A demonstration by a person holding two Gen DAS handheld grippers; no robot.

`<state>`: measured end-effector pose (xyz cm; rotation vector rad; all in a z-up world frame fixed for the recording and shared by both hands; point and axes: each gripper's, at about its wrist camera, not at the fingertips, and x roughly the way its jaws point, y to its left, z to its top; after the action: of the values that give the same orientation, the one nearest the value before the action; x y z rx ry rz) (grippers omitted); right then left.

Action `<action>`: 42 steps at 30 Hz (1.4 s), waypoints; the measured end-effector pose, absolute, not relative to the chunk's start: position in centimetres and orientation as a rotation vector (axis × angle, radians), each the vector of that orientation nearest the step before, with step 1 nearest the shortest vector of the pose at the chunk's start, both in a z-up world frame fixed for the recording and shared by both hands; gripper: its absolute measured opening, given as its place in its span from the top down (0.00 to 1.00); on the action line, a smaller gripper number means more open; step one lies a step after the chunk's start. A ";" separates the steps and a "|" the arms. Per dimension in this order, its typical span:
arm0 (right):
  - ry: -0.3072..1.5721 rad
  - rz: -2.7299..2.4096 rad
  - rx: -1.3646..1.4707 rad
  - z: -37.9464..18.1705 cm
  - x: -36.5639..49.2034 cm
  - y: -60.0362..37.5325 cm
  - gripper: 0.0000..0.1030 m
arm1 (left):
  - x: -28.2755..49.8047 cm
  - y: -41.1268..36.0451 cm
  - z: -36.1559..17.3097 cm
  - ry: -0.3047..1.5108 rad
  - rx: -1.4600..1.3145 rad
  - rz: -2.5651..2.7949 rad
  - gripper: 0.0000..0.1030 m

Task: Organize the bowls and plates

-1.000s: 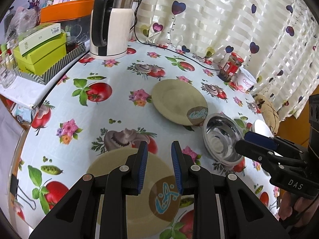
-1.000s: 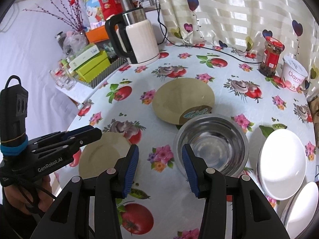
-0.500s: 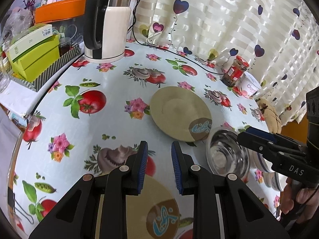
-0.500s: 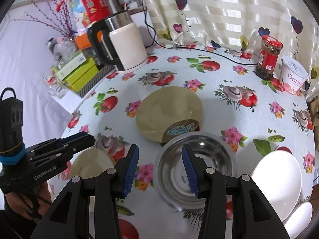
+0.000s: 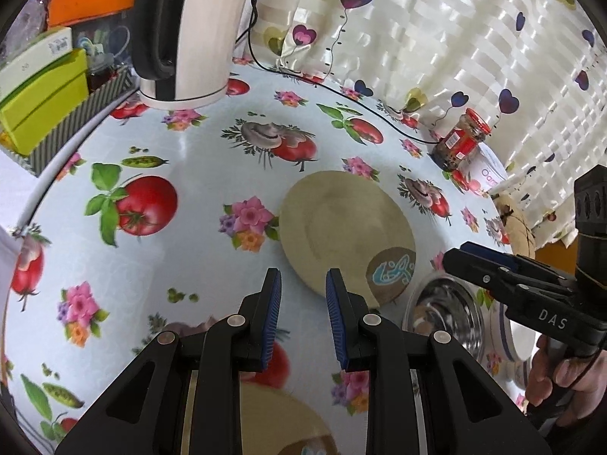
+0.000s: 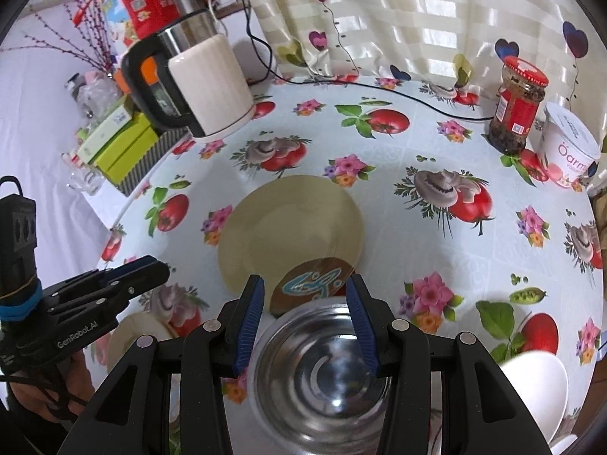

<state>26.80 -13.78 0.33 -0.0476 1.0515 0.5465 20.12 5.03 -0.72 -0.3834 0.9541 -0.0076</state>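
A tan plate point(image 5: 341, 223) with a brown-and-blue emblem lies mid-table; it also shows in the right wrist view point(image 6: 292, 227). A second tan plate point(image 5: 277, 417) lies under my left gripper point(image 5: 303, 295), which is open and empty just short of the first plate's near rim. A steel bowl point(image 6: 322, 375) sits beside the first plate, also seen in the left wrist view point(image 5: 444, 318). My right gripper point(image 6: 305, 303) is open and empty, hovering over the bowl's far rim. A white bowl point(image 6: 535, 383) sits to the right.
A white kettle point(image 5: 189, 34) stands at the back left, its cord point(image 6: 417, 98) running along the curtain. A red-lidded jar point(image 6: 518, 106) and a yoghurt tub point(image 6: 569, 148) stand at the back right. Green boxes point(image 5: 41, 91) sit off the table's left edge.
Both grippers have moved forward across the table toward the far tan plate. The near tan plate has slid under the left gripper, and the steel bowl now lies beneath the right gripper.
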 end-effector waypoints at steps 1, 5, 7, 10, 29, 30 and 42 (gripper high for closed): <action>1.058 0.546 -0.045 0.1 27.3 -13.7 0.57 | 20.5 5.0 -0.9 0.960 -0.388 -0.009 0.76; 1.087 0.539 -0.035 -0.7 28.8 -13.5 0.63 | 21.9 5.1 -1.8 0.981 -0.404 -0.018 0.76; 1.099 0.534 -0.033 -1.2 29.5 -13.4 0.63 | 22.5 5.2 -2.4 0.995 -0.419 -0.017 0.76; 1.119 0.522 -0.027 -1.9 30.6 -13.4 0.67 | 23.3 5.5 -3.2 1.012 -0.435 -0.007 0.76; 1.235 0.468 -0.014 -5.8 33.7 -13.1 0.73 | 25.7 5.6 -6.0 1.082 -0.479 0.000 0.76; 1.239 0.468 -0.012 -6.0 33.8 -13.0 0.74 | 25.7 5.5 -6.0 1.081 -0.479 -0.003 0.76; 1.236 0.467 0.015 -6.2 34.0 -13.2 0.79 | 25.5 5.4 -5.7 1.060 -0.451 -0.003 0.76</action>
<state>33.96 -13.24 -6.19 0.0145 1.2361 0.4668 25.53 5.36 -5.73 -0.4509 1.0596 -0.0030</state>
